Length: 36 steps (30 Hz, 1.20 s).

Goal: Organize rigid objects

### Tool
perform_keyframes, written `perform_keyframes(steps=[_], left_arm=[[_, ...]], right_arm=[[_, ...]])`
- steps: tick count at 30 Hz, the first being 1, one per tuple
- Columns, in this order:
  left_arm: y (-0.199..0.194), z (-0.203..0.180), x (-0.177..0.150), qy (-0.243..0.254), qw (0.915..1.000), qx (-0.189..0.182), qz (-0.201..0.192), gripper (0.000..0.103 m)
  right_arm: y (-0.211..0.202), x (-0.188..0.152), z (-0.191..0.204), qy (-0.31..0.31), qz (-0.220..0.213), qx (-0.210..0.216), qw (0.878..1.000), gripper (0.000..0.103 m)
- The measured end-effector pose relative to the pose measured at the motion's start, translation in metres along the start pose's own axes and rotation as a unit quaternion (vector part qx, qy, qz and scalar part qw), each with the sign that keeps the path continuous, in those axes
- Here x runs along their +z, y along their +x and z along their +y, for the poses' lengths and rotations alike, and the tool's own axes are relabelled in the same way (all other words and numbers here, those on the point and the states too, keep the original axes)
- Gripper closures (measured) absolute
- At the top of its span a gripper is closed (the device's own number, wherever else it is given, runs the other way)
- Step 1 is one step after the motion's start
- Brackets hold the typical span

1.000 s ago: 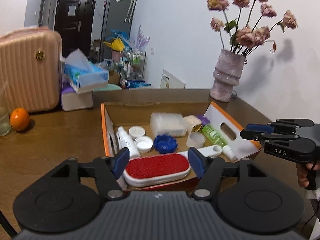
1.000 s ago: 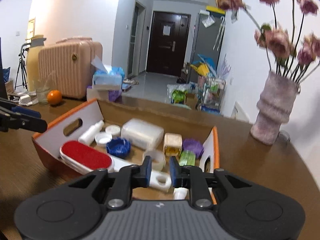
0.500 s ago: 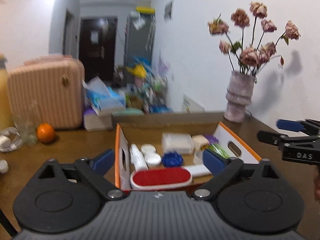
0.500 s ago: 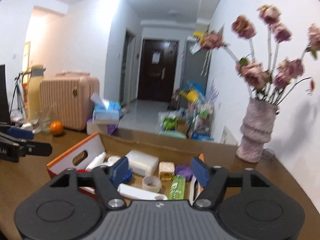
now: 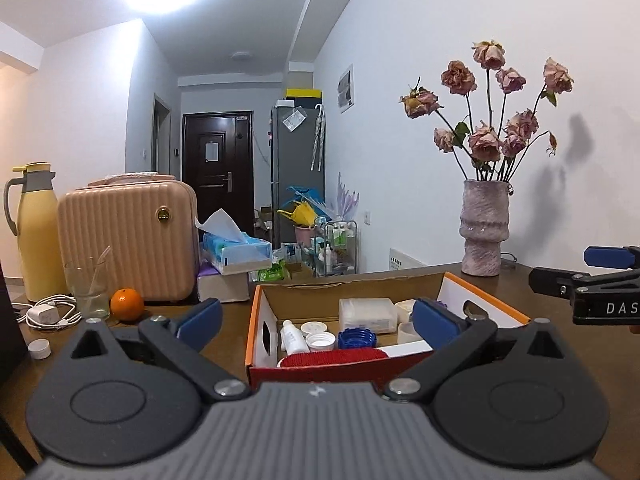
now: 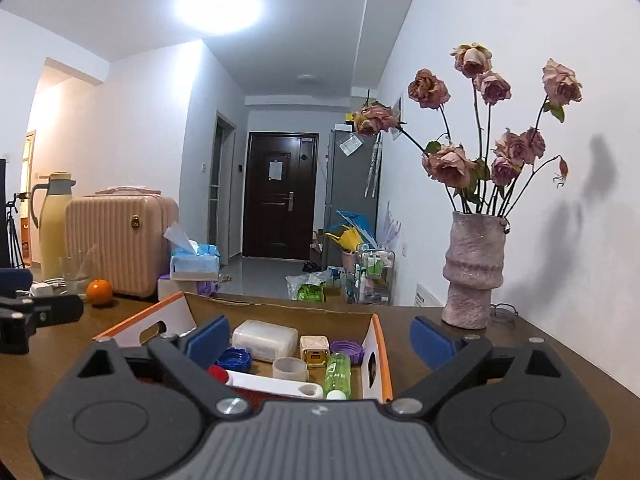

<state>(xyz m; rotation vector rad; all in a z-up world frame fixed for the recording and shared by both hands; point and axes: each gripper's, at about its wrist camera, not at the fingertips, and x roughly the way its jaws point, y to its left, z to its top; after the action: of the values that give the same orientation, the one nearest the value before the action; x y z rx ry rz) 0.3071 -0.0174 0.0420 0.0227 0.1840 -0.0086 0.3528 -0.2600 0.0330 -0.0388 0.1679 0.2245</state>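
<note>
Your left gripper [image 5: 316, 318] has its blue-padded jaws spread wide with nothing between them, held above the near edge of the cardboard box [image 5: 264, 322]; your right gripper [image 6: 320, 340] is just as wide apart and empty, also above the box's near edge. The box is open-topped corrugated card, orange-trimmed, with white side flaps and oval handle cutouts, and sits on the dark wooden table [image 5: 224, 344]. Inside it: a red bristly oval brush [image 5: 334, 358] in a white plastic frame lies against the near wall, long axis across the box, its flat white handle [image 6: 276, 385] running toward the right side. A small white bottle [image 5: 293, 336] lies at the left, long axis front to back, cap toward the far wall. Next to it are two round white lids [image 5: 319, 340], a ridged blue cap [image 5: 356, 338], and a frosted rectangular plastic case [image 5: 366, 314] near the back. On the right side are a clear tape ring [image 6: 290, 368], a small cream-and-gold cube [image 6: 314, 351], a ridged purple lid [image 6: 347, 349] and a green translucent bottle [image 6: 338, 374] lying front to back, white cap toward you. Outside the box: a rough pinkish ceramic vase [image 6: 474, 272] with dried roses stands at the right, well apart from a ribbed pink suitcase [image 5: 128, 240], an orange [image 5: 127, 305] and a glass [image 5: 88, 288] at the left.
</note>
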Motion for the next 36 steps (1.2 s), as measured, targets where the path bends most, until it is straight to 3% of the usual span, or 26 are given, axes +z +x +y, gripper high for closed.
perform_keyframes(steps=[13,19,25,30,36], left_arm=[[-0.075,-0.001,-0.014,-0.027,0.9996,0.0,0.004,0.0],[-0.126,0.006,-0.023,-0.024,0.9995,0.01,0.018,0.0],[-0.178,0.013,-0.029,-0.015,0.9998,0.015,0.005,0.0],[-0.215,0.028,-0.048,-0.014,0.9988,0.046,0.005,0.0],[-0.265,0.033,-0.08,-0.024,0.9983,0.052,0.005,0.0]], right_arm=[[-0.058,-0.011,0.016,0.015,0.029,0.006,0.999,0.006],[-0.098,-0.024,0.027,0.023,0.05,0.015,0.998,0.006],[-0.155,-0.036,0.044,0.023,0.043,0.022,0.999,0.006],[-0.197,-0.053,0.067,-0.004,0.05,0.043,0.998,0.006],[-0.246,-0.062,0.091,-0.002,0.041,0.025,0.999,0.006]])
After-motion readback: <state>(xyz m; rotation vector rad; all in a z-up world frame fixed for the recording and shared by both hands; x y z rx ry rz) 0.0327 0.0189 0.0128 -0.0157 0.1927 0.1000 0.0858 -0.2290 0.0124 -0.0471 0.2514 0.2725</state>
